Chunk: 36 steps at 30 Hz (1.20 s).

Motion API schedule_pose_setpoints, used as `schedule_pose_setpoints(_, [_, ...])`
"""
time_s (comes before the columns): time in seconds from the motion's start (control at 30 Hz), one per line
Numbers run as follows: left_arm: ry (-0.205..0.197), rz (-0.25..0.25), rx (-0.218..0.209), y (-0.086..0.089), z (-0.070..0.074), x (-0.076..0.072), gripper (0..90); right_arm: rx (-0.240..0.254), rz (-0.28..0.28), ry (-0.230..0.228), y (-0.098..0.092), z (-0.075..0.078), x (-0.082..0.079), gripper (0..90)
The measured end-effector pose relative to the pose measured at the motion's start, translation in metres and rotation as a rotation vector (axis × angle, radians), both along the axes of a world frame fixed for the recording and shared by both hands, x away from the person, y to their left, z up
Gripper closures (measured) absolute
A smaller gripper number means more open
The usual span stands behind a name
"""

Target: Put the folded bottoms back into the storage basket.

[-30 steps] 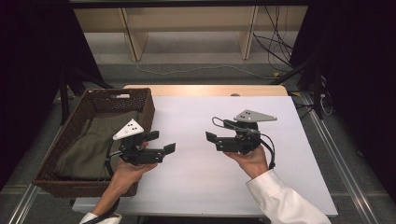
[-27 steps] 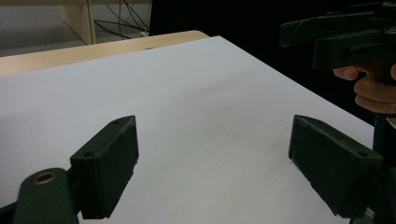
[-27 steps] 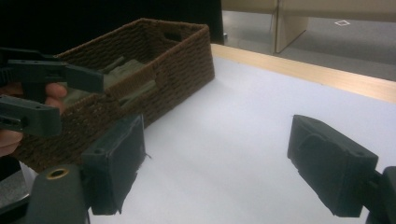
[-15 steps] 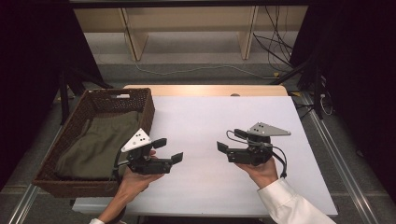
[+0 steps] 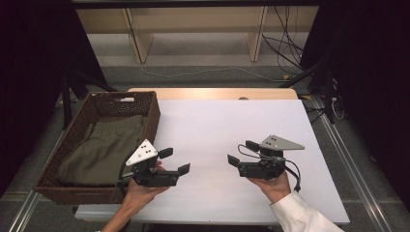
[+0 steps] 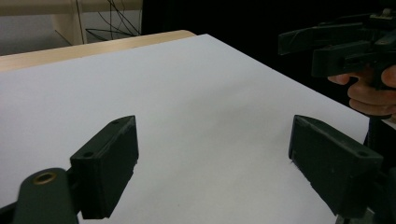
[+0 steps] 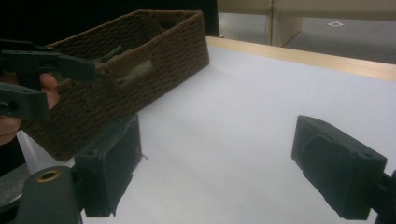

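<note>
Basket (image 5: 72, 186) of dark wicker, the thing nearest our grippers, sits at the left edge of the white table (image 5: 227, 125), holding folded olive cloth (image 5: 104, 150). Just right of it, near us, our left gripper (image 5: 174, 161) hovers, jaws spread and empty. Farther right, our right gripper (image 5: 241, 153) likewise, facing left.

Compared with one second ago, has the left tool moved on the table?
Yes. In the high view the left tool has come back toward the table's near edge, now beside the front corner of the wicker basket, its jaws open and empty.
</note>
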State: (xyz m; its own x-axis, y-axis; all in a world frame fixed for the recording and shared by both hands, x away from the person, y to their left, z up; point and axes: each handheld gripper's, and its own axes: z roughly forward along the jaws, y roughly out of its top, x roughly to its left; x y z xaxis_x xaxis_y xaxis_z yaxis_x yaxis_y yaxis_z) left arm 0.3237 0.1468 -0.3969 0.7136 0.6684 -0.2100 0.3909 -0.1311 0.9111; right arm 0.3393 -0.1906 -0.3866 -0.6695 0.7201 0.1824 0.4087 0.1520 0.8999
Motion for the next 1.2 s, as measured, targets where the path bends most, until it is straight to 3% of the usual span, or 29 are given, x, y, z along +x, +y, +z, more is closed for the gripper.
schedule_pose_setpoints(0.33, [-0.029, -0.011, 0.029, -0.003, -0.006, -0.007, 15.8, 0.011, -0.014, -0.008, -0.008, -0.005, -0.009, 16.9])
schedule_pose_setpoints(0.63, [-0.059, -0.011, 0.017, -0.004, -0.009, -0.013, 15.6, 0.011, -0.021, -0.027, -0.015, -0.007, -0.017, 16.9])
schedule_pose_setpoints(0.8, [-0.057, -0.011, 0.01, -0.005, -0.012, -0.016, 15.6, 0.016, -0.026, -0.031, -0.018, -0.009, -0.021, 16.9])
schedule_pose_setpoints(1.2, [-0.076, -0.037, 0.04, -0.012, -0.023, -0.022, 14.3, 0.012, -0.036, -0.049, -0.022, -0.017, -0.033, 15.8])
